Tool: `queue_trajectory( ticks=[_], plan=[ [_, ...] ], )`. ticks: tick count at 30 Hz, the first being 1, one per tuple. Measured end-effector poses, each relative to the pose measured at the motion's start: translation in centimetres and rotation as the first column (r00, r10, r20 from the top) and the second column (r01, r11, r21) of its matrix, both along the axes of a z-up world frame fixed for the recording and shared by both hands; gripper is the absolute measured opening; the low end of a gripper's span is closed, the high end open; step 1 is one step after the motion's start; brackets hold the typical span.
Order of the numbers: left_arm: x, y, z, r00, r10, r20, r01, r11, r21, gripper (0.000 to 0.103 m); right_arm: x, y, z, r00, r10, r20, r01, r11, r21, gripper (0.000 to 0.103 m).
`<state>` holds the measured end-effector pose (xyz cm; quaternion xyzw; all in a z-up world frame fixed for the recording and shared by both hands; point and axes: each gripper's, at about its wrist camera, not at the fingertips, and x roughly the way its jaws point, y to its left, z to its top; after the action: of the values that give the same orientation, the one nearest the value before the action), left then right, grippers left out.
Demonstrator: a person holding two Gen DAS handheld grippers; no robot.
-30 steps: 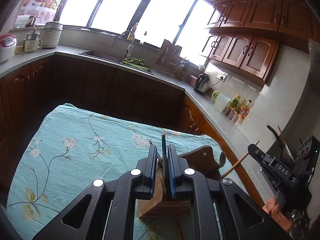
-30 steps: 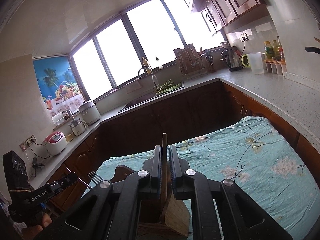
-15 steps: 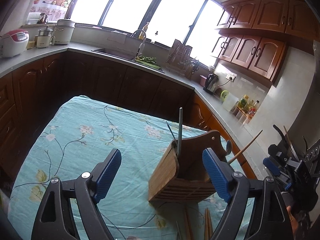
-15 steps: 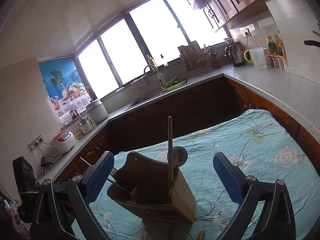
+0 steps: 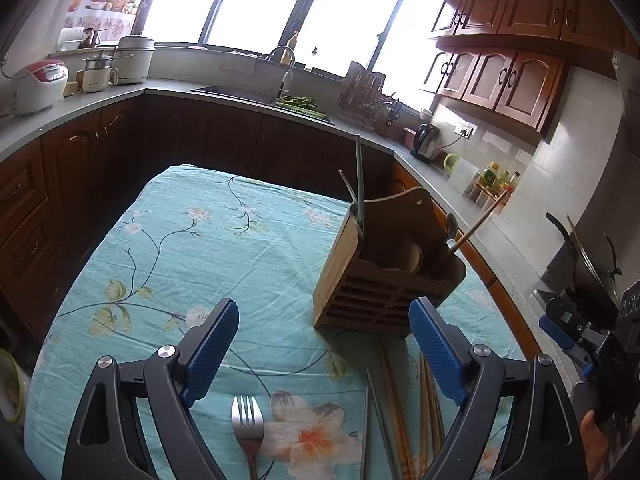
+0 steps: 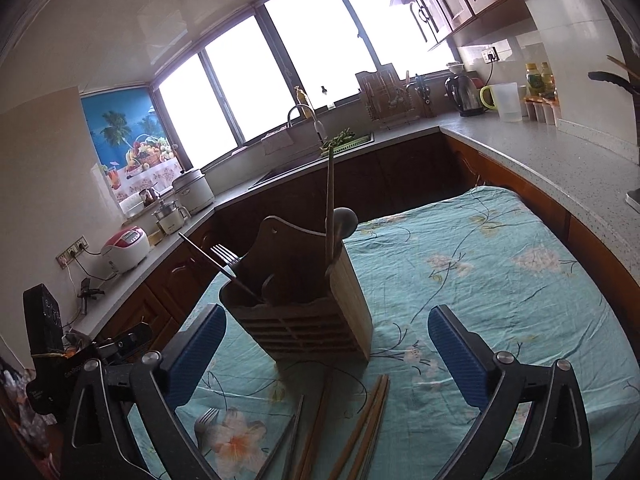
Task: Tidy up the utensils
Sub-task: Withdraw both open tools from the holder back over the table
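A wooden utensil holder [image 5: 372,280] [image 6: 304,304] stands on the teal flowered tablecloth [image 5: 208,248]. It holds a dark metal utensil, a fork, a spoon and a wooden chopstick. A fork [image 5: 248,436] [image 6: 205,420], metal chopsticks [image 5: 374,428] [image 6: 282,444] and wooden chopsticks [image 5: 412,420] [image 6: 360,428] lie on the cloth in front of it. My left gripper [image 5: 322,354] is open and empty, above the loose utensils. My right gripper [image 6: 326,358] is open and empty, just in front of the holder.
Kitchen counters wrap around the table, with a sink [image 5: 240,92], rice cookers [image 5: 38,86], a kettle [image 5: 426,142] and bottles [image 5: 494,176]. A stove with a pan [image 5: 580,264] is at the right. Dark cabinets [image 5: 80,152] stand close behind the table.
Both grippers opened, letting go of the utensils they held in the holder, and drew back and up. The loose fork and chopsticks have come into view.
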<state>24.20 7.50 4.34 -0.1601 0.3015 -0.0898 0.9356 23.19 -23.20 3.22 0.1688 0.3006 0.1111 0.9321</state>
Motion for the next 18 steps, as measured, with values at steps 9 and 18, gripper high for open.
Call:
queue_trajectory(
  ticks=[9, 18],
  plan=[
    [-4.4, -0.8, -0.2, 0.998, -0.025, -0.059, 0.028, 0.999, 0.047, 0.088, -4.4, -0.9, -2.7, 0.995, -0.032, -0.097, 0.031, 0.999, -0.011, 0.102],
    [-7.0, -1.3, -2.3, 0.988, -0.034, -0.15, 0.045, 0.997, 0.068, 0.089, -7.8, -1.8, -4.7, 0.987, -0.08, -0.139, 0.078, 0.997, -0.024, 0.102]
  ],
)
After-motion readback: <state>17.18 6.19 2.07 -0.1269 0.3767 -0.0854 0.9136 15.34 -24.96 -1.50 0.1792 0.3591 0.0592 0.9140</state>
